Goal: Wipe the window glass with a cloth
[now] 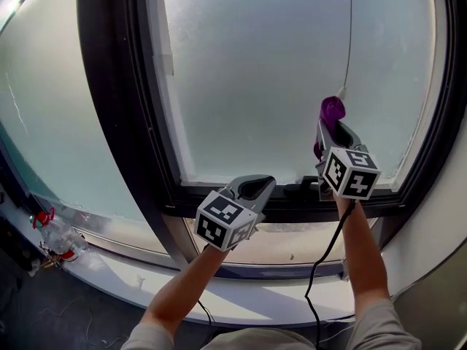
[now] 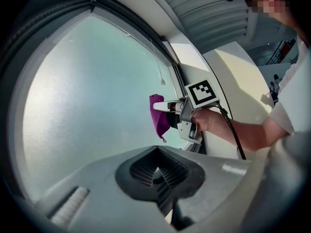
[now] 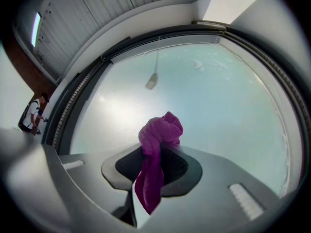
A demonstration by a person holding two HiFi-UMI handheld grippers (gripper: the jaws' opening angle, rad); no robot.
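Counts: two grippers, one cloth, two glass panes, one pull cord, one bottle.

The right gripper (image 1: 330,131) has its jaws clamped on the cloth (image 1: 332,110), which is a single purple, fuzzy terry piece. It is bunched into a knot-like wad just past the tips, and a loose tail hangs back down between the jaws. The wad sits right at the window glass (image 1: 270,71); contact is not clear.

The left gripper (image 1: 255,188) has its jaws together with nothing between them. It is lower than the right gripper and to its left, well apart from it, and points across toward it.

Edges around the right gripper:
- The dark bottom rail (image 1: 292,199) is just below.
- The right side of the frame is near.
- The pull cord (image 1: 349,28) hangs just above the cloth and slightly right of it.
- The dark upright frame (image 1: 117,86) is far to the left, beyond the left gripper, with the second pane past it.

Open room: frosted pale glass spreads broadly above and to the left of the cloth.

The bottle (image 1: 55,232), which has a red cap, stands on the sill far left of the left gripper.
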